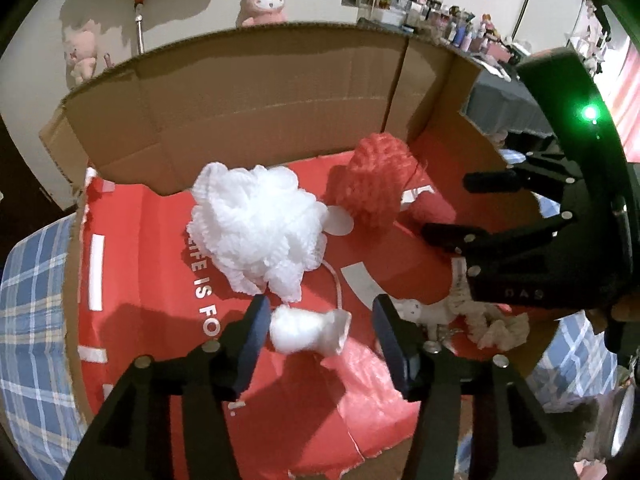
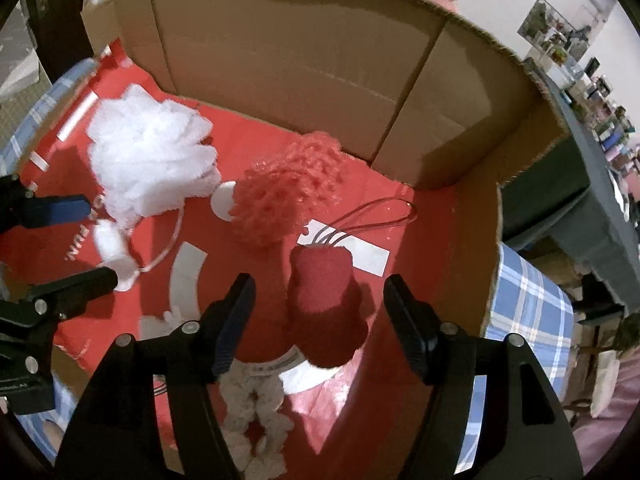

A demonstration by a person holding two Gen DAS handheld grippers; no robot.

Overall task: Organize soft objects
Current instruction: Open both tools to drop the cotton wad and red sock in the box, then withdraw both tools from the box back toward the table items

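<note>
Cardboard box (image 2: 280,52), opened out, takes up most of both views; its red printed floor (image 1: 160,280) carries everything. On that floor lie two mesh puffs, one white puff (image 1: 256,228) and one red puff (image 2: 288,192), close together near the back wall. Smaller are two sponges: a white sponge (image 1: 308,330) on a cord and a dark red sponge (image 2: 324,300) with loops at its top. One pale knitted piece (image 2: 252,412) lies at the front edge.

Left gripper (image 1: 318,330) stands about half wide, jaws on either side of the white sponge; the left pad looks to brush it, the right is clear. Right gripper (image 2: 318,320) is likewise half wide around the dark red sponge, neither pad pressing. Nothing is gripped.

My reading: this is a release step, each sponge just set down in the box below its matching puff. Next, both grippers need to lift straight away without snagging the cord or the loops, then go for the knitted piece, which looks unsorted.
</note>
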